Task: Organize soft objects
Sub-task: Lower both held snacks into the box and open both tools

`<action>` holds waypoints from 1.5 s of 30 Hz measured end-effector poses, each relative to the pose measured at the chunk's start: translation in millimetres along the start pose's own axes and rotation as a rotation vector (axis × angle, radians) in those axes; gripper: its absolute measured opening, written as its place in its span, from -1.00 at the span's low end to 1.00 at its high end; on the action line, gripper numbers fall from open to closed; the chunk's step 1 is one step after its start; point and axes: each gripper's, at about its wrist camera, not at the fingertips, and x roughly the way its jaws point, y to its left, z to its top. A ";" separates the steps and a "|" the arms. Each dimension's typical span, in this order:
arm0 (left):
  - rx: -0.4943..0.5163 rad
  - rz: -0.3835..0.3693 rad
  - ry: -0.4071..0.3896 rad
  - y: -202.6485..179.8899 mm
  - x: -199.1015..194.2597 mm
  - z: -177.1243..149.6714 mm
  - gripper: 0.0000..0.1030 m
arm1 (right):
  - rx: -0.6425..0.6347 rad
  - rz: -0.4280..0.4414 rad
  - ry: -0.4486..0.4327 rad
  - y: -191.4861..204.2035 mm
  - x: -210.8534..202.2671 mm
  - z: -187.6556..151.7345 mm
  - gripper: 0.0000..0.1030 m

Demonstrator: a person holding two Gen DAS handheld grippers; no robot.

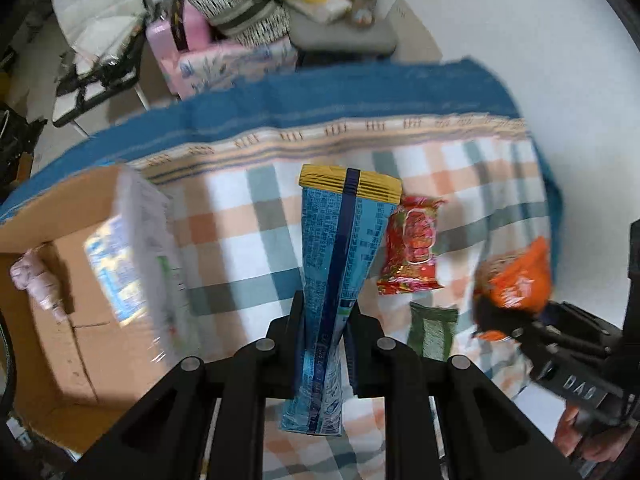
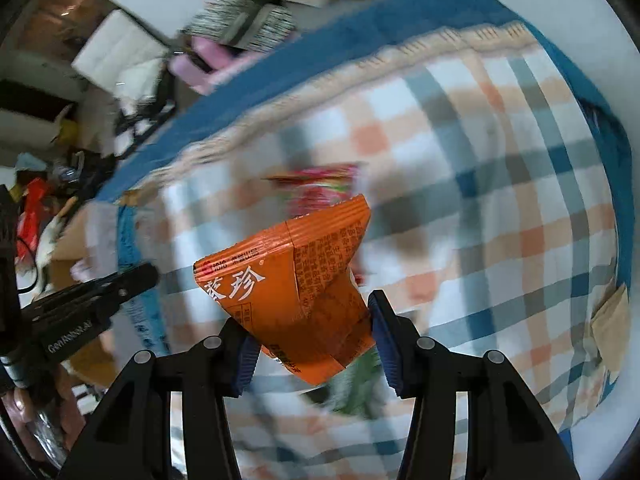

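My left gripper [image 1: 322, 312] is shut on a tall blue snack pack [image 1: 340, 248] with a yellow top seal, held upright above the checked cloth. My right gripper [image 2: 310, 338] is shut on an orange snack packet [image 2: 296, 280], lifted off the cloth; that packet also shows at the right of the left wrist view [image 1: 516, 280]. A red snack packet [image 1: 414, 248] and a green packet [image 1: 432, 330] lie on the cloth between the two grippers. A cardboard box [image 1: 52, 288] at the left holds a white and blue pack [image 1: 132, 264] and a pink soft item [image 1: 36, 280].
The checked cloth [image 1: 248, 216] with a blue border covers the table. Behind it stand a chair piled with bags and boxes [image 1: 240, 20] and a white folding table [image 1: 92, 4]. The table's right edge drops to a white floor [image 1: 560, 80].
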 end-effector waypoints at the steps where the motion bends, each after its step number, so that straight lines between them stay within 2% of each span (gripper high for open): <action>1: -0.006 -0.009 -0.018 10.7 -14.9 -1.4 -0.73 | -0.022 0.017 -0.010 15.3 -7.4 -2.5 0.03; 2: -0.012 -0.011 -0.031 19.7 -29.2 7.8 -0.73 | -0.043 0.033 -0.016 29.1 -14.5 -5.1 0.03; 7: -0.082 0.029 -0.109 73.8 -84.6 -11.4 -0.73 | -0.160 0.089 -0.016 103.9 -34.4 -22.7 0.03; 12: -0.190 0.095 -0.129 149.5 -102.8 -34.5 -0.73 | -0.246 0.133 0.029 181.9 -24.8 -48.6 0.03; 19: -0.344 0.162 -0.046 261.7 -76.7 -61.4 -0.73 | -0.308 0.131 0.106 275.8 27.2 -58.3 0.03; 23: -0.390 0.173 0.013 302.2 -50.6 -66.4 -0.73 | -0.321 0.092 0.133 313.2 61.3 -52.0 0.03; 25: -0.415 0.154 0.036 320.7 -38.2 -66.7 -0.73 | -0.322 0.068 0.149 326.3 79.0 -46.3 0.03; 34: -0.410 0.135 0.098 345.3 0.3 -49.7 -0.73 | -0.329 -0.019 0.183 366.9 135.6 -19.6 0.03; 43: -0.383 0.176 0.103 341.1 4.8 -41.9 -0.68 | -0.315 -0.056 0.199 376.0 160.4 -7.4 0.06; 45: -0.372 0.157 0.093 338.8 0.8 -43.6 -0.65 | -0.313 -0.063 0.199 375.5 162.2 -5.4 0.07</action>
